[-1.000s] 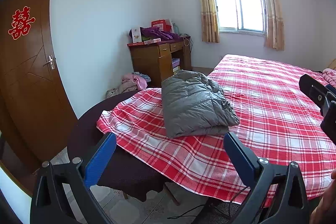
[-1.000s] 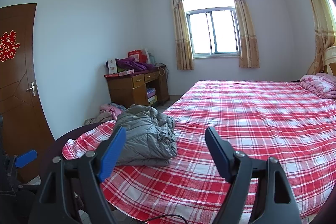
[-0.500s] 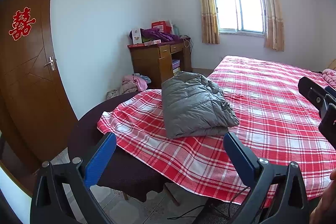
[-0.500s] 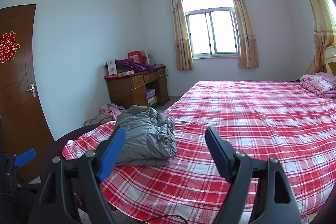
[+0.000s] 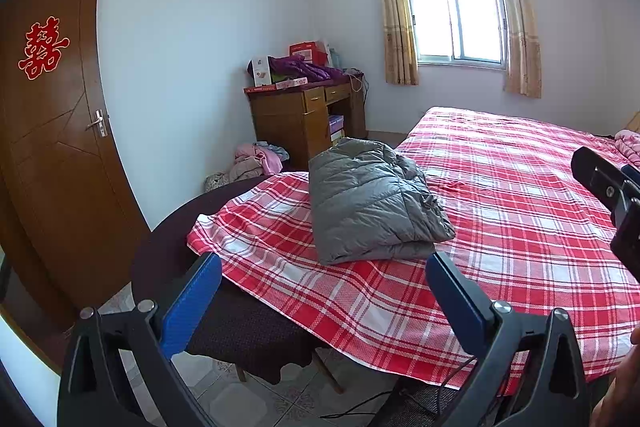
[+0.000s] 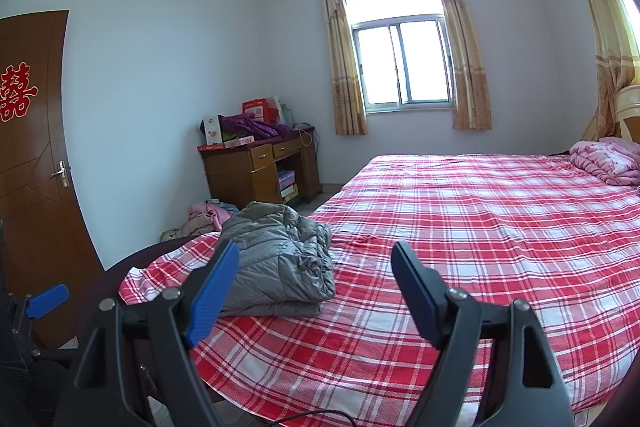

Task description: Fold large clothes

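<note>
Grey padded jacket (image 5: 372, 199) lies folded at the bed's (image 5: 520, 227) near corner; I hold both claws, left claw (image 5: 320, 291) and right claw (image 6: 316, 287), spread apart and empty.

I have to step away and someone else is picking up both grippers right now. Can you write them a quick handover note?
Left gripper: open, holding nothing, held back from the bed.
Right gripper: open, holding nothing, also short of the bed.
Grey jacket: lies folded in a compact stack on the red plaid sheet, near the bed's corner, touched by neither gripper.
Done: the jacket looks fully folded.
Left: probably nothing on this jacket beyond tidying its rumpled right edge. A pile of clothes sits on the floor by the desk; whether it belongs to the job cannot be told.
</note>
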`<move>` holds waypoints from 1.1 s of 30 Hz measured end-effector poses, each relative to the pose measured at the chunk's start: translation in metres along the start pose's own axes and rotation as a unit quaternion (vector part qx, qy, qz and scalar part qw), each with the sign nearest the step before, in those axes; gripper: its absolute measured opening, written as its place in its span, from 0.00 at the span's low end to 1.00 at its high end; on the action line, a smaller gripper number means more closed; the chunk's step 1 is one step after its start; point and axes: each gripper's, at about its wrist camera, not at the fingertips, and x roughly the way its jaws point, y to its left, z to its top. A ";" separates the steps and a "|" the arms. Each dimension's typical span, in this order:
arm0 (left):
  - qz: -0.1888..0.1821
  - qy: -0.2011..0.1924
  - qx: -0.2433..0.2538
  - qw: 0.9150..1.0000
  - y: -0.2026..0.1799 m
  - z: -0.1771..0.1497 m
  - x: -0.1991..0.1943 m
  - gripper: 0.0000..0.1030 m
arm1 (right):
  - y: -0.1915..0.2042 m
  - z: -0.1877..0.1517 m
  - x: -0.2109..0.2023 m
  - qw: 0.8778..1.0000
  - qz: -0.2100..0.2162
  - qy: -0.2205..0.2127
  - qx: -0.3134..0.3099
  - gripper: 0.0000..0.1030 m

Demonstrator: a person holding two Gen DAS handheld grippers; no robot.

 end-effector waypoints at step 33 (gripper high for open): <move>-0.004 0.004 -0.016 1.000 0.007 -0.003 0.016 0.99 | 0.016 -0.008 0.004 1.000 -0.002 0.016 0.000 0.79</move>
